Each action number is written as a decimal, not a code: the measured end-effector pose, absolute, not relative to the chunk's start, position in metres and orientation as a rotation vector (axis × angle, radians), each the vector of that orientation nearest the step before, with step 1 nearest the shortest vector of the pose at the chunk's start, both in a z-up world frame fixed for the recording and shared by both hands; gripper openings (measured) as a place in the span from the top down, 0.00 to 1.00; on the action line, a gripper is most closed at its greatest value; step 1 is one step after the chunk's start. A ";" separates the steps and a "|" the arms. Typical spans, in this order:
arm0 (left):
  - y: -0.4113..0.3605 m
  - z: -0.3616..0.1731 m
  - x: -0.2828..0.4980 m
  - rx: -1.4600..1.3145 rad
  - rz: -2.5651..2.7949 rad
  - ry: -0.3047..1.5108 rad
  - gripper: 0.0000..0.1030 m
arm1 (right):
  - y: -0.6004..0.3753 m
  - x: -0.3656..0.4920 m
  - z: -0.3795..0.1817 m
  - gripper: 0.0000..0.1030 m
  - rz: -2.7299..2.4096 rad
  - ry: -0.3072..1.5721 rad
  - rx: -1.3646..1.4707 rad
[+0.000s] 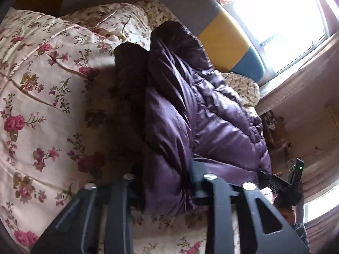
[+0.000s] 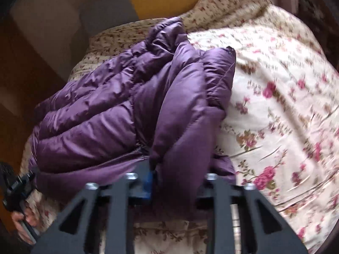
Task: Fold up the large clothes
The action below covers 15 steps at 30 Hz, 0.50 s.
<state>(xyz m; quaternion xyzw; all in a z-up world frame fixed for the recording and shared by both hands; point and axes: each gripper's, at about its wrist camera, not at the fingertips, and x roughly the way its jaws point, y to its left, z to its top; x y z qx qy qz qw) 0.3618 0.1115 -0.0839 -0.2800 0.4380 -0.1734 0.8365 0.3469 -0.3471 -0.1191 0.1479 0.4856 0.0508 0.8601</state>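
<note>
A purple quilted down jacket (image 1: pixel 190 114) lies bunched on a floral bedspread; it also shows in the right wrist view (image 2: pixel 118 114). My left gripper (image 1: pixel 167 190) is shut on the jacket's near edge, with fabric bulging between the jaws. My right gripper (image 2: pixel 171 182) is shut on a thick fold of the jacket, and a blue pad shows beside the cloth. The right gripper also shows at the right of the left wrist view (image 1: pixel 284 182). The left gripper shows at the lower left of the right wrist view (image 2: pixel 17 188).
The floral bedspread (image 1: pixel 42 97) covers the bed and shows in the right wrist view (image 2: pixel 279 110). A grey, yellow and teal headboard (image 1: pixel 222 40) stands behind. A bright window (image 1: pixel 281 21) is at the right. A wall with curtains runs beside the bed.
</note>
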 end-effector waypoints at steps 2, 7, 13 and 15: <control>0.110 -0.076 0.354 -0.599 -0.328 1.024 0.81 | -0.345 0.339 -0.111 0.86 0.115 1.018 0.277; 0.112 -0.063 0.324 -0.567 -0.349 1.035 0.81 | -0.339 0.297 -0.098 0.86 0.146 1.031 0.201; 0.113 -0.051 0.253 -0.539 -0.371 1.050 0.81 | -0.323 0.226 -0.099 0.86 0.175 1.060 0.144; 0.114 -0.047 0.229 -0.534 -0.372 1.053 0.81 | -0.321 0.198 -0.099 0.86 0.181 1.066 0.131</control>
